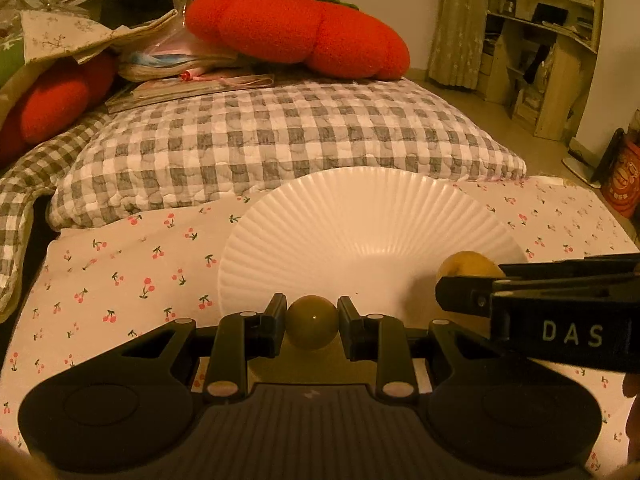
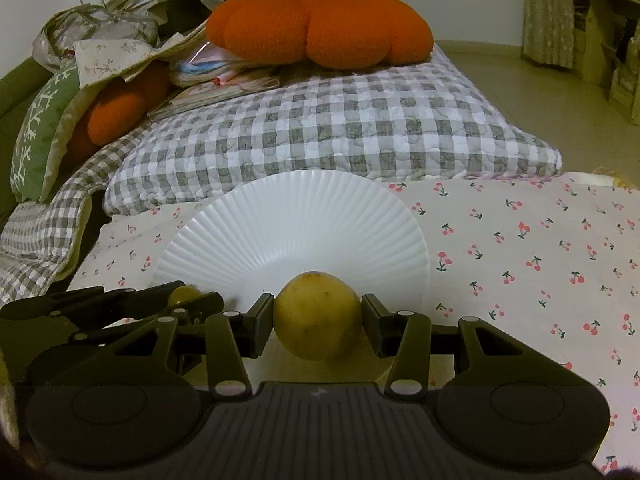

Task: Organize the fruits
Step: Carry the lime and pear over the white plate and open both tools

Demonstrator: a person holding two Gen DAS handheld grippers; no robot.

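My left gripper is shut on a small round green fruit at the near rim of a white ribbed plate. My right gripper is shut on a larger yellow fruit over the near edge of the same plate. In the left wrist view the right gripper comes in from the right with the yellow fruit partly hidden behind it. In the right wrist view the left gripper shows at the lower left with the green fruit peeking out. The two grippers are side by side.
The plate lies on a cherry-print cloth. Behind it is a grey checked pillow with an orange plush cushion and papers on top. A second orange cushion lies at the left. Shelves stand at the far right.
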